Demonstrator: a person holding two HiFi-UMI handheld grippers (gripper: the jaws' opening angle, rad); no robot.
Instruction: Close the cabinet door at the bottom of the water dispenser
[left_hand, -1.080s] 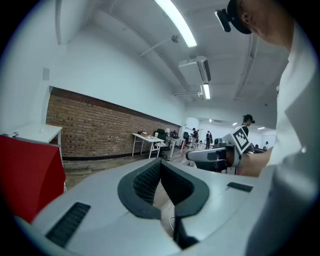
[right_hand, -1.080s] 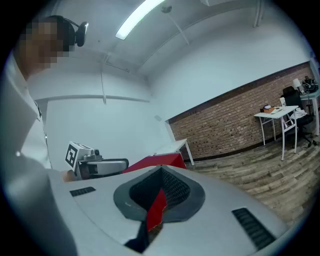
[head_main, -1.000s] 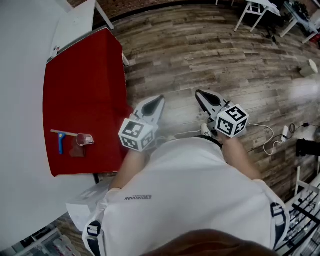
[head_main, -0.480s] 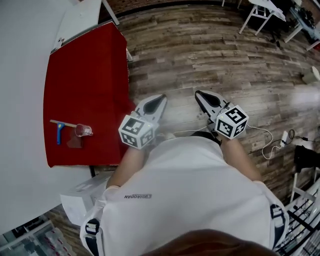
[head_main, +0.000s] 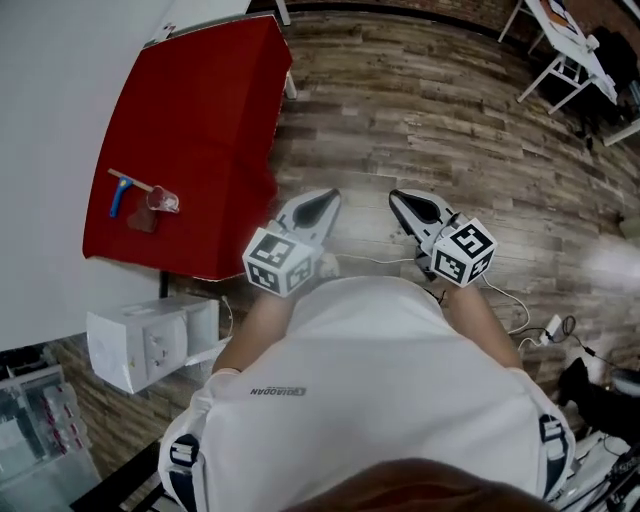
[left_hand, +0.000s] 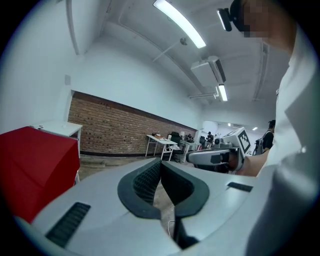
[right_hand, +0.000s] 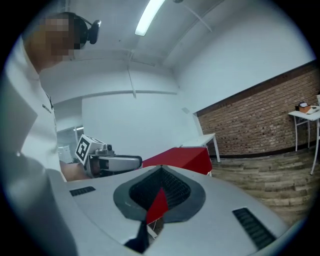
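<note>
Though looked for in all three views, cannot make out the cabinet door itself. Nearest to it, only a white boxy unit (head_main: 150, 345) in the head view, standing on the wooden floor (head_main: 450, 100) just beside the near corner of the red-covered table (head_main: 200, 120). Plain white and block-shaped, with a small fitting on its lighter face too small to read. Cannot tell whether a dispenser, nor whether any door on it stands open or shut.

Long axis running roughly left to right across the picture, slightly tilted, with the lighter face turned toward the lower edge.

Lies left of the left gripper (head_main: 326, 196) and nearer the person, apart from it, and farther still from the right gripper (head_main: 397, 196). Both held side by side in front of the white shirt (head_main: 370, 400), tips aimed up the picture over the boards, away from the unit.

Left jaws together at the tips, nothing between. Right jaws likewise closed and empty, with only a sliver of red table showing through behind the pads.

Toward the table's left edge, a blue-handled tool (head_main: 119, 197) just beside a small clear cup (head_main: 166, 200).
</note>
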